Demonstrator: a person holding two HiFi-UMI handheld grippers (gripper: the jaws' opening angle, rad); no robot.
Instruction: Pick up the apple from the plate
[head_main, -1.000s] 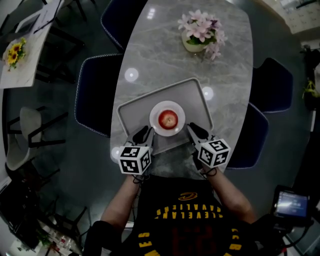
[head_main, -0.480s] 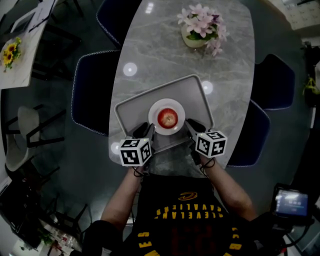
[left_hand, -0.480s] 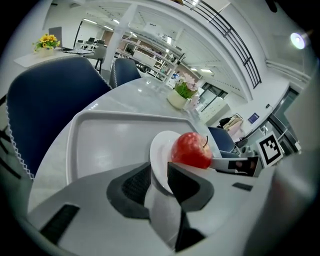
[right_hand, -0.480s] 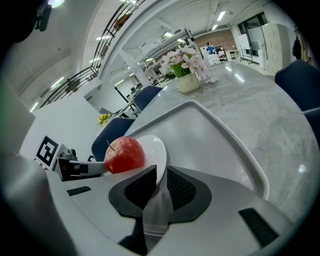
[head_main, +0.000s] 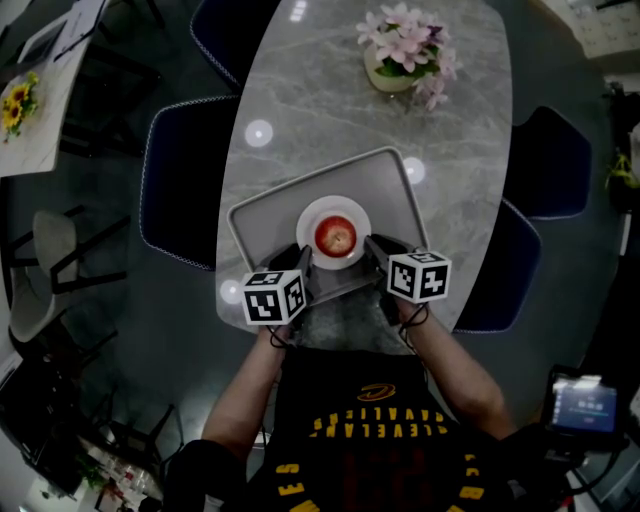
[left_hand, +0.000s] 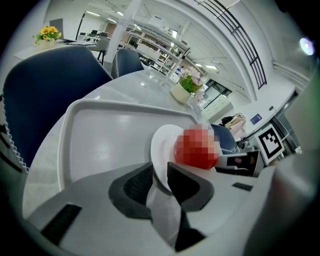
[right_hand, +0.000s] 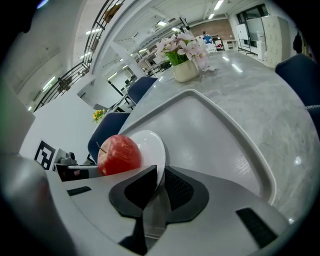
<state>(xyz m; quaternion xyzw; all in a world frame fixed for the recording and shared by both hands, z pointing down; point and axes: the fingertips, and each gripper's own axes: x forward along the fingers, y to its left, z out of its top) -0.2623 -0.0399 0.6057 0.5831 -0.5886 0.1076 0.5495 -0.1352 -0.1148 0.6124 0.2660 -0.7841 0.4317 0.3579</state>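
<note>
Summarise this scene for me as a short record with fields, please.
apple: red, resting on the plate, not gripped
plate: white, on the tray, rim caught from both sides
tray: grey, at the near end of the table
left hand-held gripper: jaws closed on the plate's left rim
right hand-held gripper: jaws closed on the plate's right rim
flowers: pink, in a pot at the table's far end
task status: apple not yet picked up
</note>
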